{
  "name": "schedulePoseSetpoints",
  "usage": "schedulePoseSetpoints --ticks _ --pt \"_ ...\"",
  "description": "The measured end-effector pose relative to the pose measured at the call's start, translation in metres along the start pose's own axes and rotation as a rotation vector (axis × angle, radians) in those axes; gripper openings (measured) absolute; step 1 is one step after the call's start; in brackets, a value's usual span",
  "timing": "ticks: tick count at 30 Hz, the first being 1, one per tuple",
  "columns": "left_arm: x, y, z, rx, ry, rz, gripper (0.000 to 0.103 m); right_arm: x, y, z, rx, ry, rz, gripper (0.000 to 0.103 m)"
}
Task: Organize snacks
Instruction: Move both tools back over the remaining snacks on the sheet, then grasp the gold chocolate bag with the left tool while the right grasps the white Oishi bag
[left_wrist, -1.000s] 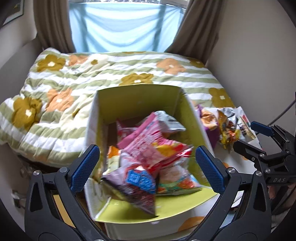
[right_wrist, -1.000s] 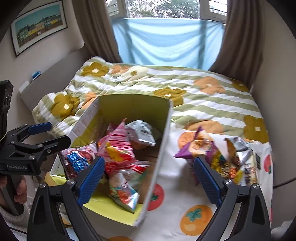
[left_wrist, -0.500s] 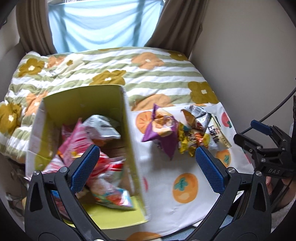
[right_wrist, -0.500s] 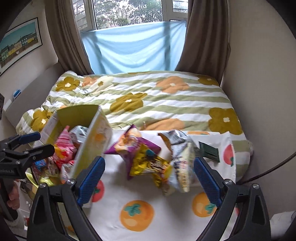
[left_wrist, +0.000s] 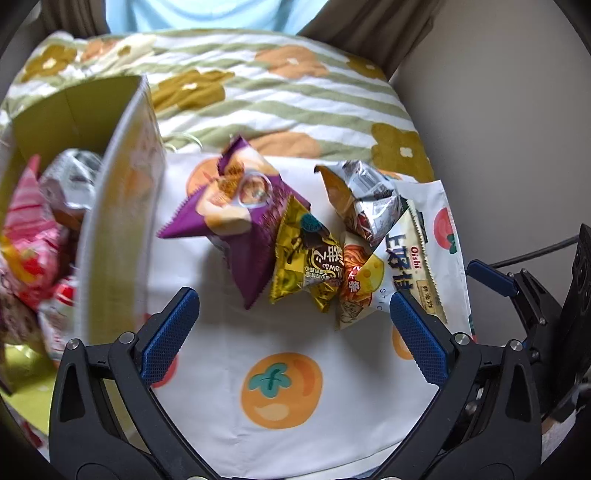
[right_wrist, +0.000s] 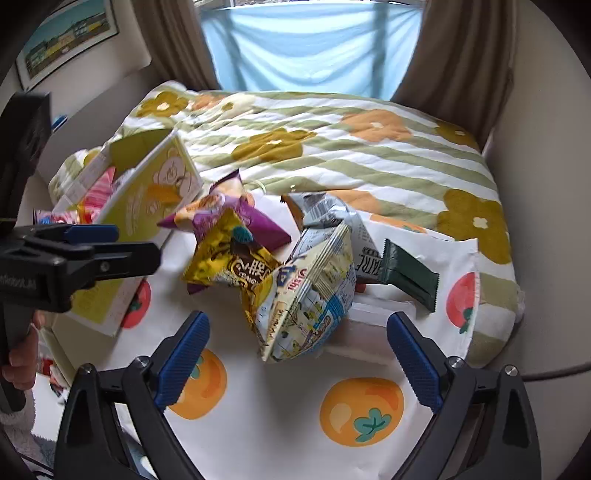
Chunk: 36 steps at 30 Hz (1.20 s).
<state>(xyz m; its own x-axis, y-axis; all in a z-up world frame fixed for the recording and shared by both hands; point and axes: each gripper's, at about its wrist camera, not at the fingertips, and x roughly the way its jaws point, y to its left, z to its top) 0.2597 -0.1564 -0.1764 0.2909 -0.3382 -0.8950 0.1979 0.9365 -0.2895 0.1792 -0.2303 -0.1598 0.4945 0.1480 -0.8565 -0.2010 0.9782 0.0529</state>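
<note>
Both of my hand-held grippers empty, snack pile just ahead

Nearest to me, the left hand-held gripper (left_wrist: 294, 325) and the right hand-held gripper (right_wrist: 298, 349) are both spread wide, nothing between the blue pads, hovering over the white cloth with orange fruit prints (left_wrist: 280, 387). Just past them is the loose heap: a gold packet (left_wrist: 304, 258), the pale Oishi bag (right_wrist: 314, 295), a purple bag (left_wrist: 236, 206), a silver bag (left_wrist: 364, 197) and a dark green bar (right_wrist: 408, 277), mostly touching or overlapping. Left of the heap sits the yellow-green box (left_wrist: 122, 206) with pink and silver packets inside. Farther back, the flowered striped quilt (right_wrist: 332, 147) on the bed.
</note>
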Motion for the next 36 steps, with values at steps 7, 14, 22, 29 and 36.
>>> schedulePoseSetpoints --ticks 7,14,22,29,36 --pt "0.051 0.005 0.003 -0.063 0.096 -0.048 0.086 0.03 -0.004 -0.007 -0.019 0.028 0.055 0.096" --pt "0.076 0.003 0.012 -0.047 0.144 -0.07 0.07 0.049 -0.008 -0.005 0.01 0.048 0.066 0.096" --pt "0.088 -0.003 0.022 0.014 0.181 -0.079 0.059 0.059 -0.007 -0.003 0.025 0.056 0.056 0.096" --pt "0.099 -0.007 0.029 0.044 0.189 -0.093 0.057 0.066 -0.007 0.0 0.042 0.054 0.043 0.095" --pt "0.099 -0.007 0.029 0.06 0.189 -0.096 0.051 0.07 -0.002 0.002 0.032 0.053 0.018 0.092"
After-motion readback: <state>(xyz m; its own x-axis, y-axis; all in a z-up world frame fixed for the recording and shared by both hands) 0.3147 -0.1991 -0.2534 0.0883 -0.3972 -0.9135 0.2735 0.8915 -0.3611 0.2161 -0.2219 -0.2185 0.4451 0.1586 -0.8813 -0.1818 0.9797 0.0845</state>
